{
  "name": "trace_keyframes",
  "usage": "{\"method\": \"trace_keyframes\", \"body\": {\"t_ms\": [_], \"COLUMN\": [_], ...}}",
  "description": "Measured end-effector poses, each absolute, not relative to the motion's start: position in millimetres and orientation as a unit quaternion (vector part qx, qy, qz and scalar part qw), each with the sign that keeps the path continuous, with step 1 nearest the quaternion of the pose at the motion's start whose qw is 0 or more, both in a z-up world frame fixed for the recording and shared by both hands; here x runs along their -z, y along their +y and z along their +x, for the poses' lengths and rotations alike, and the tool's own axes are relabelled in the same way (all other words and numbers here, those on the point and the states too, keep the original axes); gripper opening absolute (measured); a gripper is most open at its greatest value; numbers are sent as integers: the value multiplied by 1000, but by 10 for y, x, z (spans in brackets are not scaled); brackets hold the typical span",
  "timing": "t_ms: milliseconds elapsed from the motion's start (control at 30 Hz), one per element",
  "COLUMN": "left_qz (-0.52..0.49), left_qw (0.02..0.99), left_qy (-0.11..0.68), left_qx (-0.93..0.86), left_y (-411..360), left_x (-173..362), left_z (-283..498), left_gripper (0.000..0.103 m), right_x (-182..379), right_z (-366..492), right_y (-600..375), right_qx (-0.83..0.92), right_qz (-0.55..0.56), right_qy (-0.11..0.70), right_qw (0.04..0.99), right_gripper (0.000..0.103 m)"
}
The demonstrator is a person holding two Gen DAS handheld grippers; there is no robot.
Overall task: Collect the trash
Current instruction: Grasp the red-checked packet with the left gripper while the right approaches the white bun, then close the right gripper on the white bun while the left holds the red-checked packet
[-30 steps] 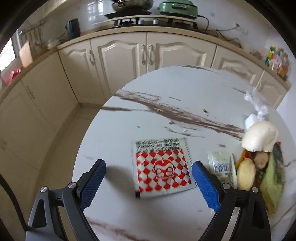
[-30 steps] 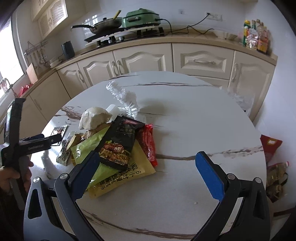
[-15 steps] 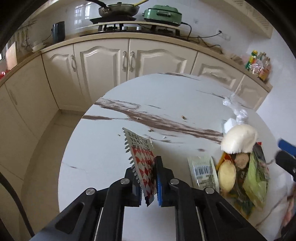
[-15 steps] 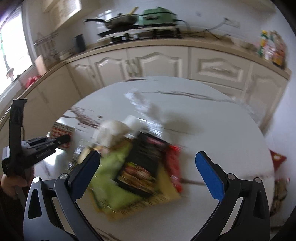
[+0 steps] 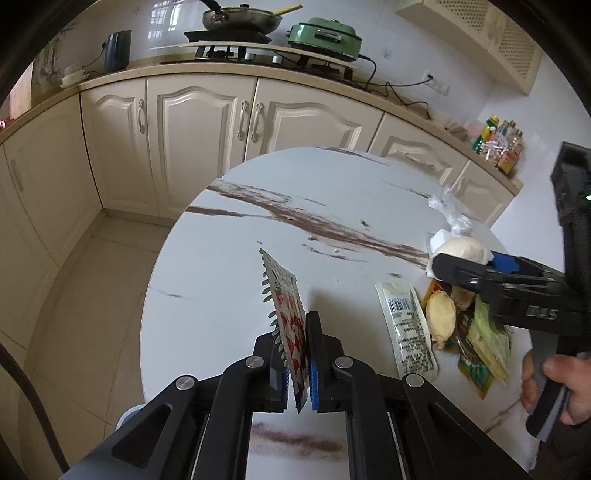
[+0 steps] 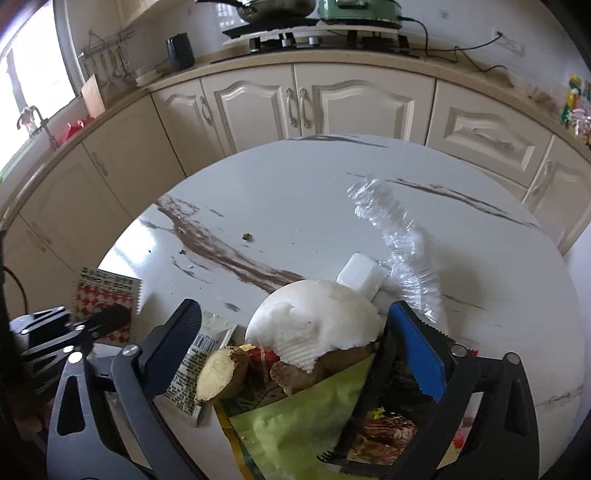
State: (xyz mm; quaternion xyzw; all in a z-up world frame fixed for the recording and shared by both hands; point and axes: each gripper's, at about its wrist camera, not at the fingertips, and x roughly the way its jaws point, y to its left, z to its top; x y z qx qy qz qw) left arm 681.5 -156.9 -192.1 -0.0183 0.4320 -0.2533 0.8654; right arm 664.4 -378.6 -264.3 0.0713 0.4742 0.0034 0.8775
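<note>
My left gripper (image 5: 297, 363) is shut on a red-and-white checked wrapper (image 5: 286, 317), held on edge above the round marble table (image 5: 258, 229); it also shows in the right wrist view (image 6: 105, 291). My right gripper (image 6: 299, 336) is open, its jaws either side of a white crumpled tissue (image 6: 314, 325) on a trash pile: ginger pieces (image 6: 221, 373), a green packet (image 6: 295, 428), a dark packet (image 6: 388, 428), a white sachet (image 5: 406, 325). The right gripper also shows in the left wrist view (image 5: 476, 269).
Clear plastic film (image 6: 395, 229) and a small white block (image 6: 360, 275) lie behind the pile. Crumbs (image 6: 246, 236) dot the table. Cream cabinets (image 5: 199, 125) with a stove and pan (image 5: 240, 22) stand behind. Tiled floor (image 5: 92, 295) lies left of the table.
My left gripper closed on the checked wrapper and lifted it upright off the table. My right gripper moved left and down over the pile, now straddling the tissue.
</note>
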Motion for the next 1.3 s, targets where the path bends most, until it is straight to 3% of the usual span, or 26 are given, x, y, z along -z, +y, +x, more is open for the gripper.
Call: {"method": "trace_keyframes", "body": {"t_ms": [167,433,500,1300], "left_qz": [-27,-32,-32,-17], "left_qw": [865,864,865,867], "left_qy": [431,425,425,417], "left_qx": [256,267,266,273], "left_y": [-1461,-1368,-1361,-1339], "left_x": [1879,1780,1756,1643], "left_z": [6728,6631,6632,6442], "left_gripper": [4,4,4,4], "right_x": [2676,2638,2619,2519], "right_z": [6611,6542,6519,6291], "right_y": [-3804,-3808,-3820,-3757], "right_qx": [16,16,12,-20], "right_qz": [59,41,44,65], "right_qy": [475,473,471,454], "right_qw": [878,880,881,889], "right_gripper": [70,56,44,43]}}
